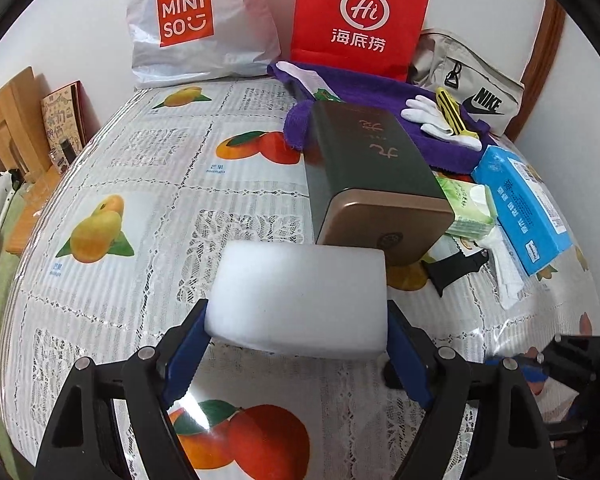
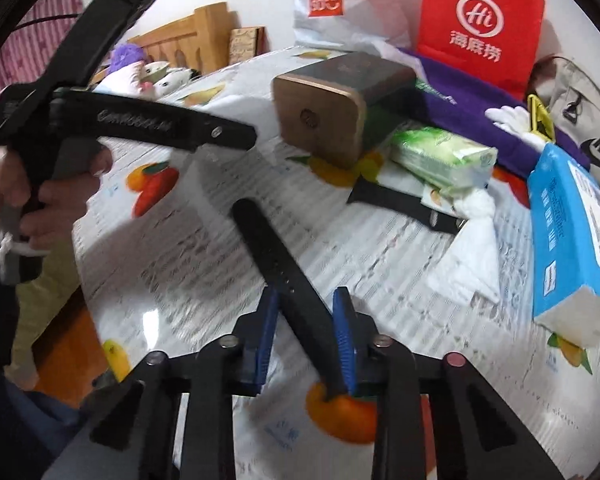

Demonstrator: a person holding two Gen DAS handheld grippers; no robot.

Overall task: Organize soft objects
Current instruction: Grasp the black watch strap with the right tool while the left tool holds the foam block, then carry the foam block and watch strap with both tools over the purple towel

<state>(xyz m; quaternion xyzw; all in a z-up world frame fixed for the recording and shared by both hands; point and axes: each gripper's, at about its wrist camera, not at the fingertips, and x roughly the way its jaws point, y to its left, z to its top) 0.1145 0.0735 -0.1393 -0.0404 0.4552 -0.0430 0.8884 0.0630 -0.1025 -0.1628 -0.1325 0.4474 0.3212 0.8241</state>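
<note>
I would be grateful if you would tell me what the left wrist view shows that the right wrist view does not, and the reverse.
Only the left wrist view: the left claw clamped on a white foam block.

Only the right wrist view: the right claw with a black strap between its blue pads, a hand holding the other device, and plush toys by the wooden headboard.

Both: the dark tin, the green tissue pack, the blue box, the purple towel, the red bag, the white Miniso bag, and the fruit-print tablecloth.
</note>
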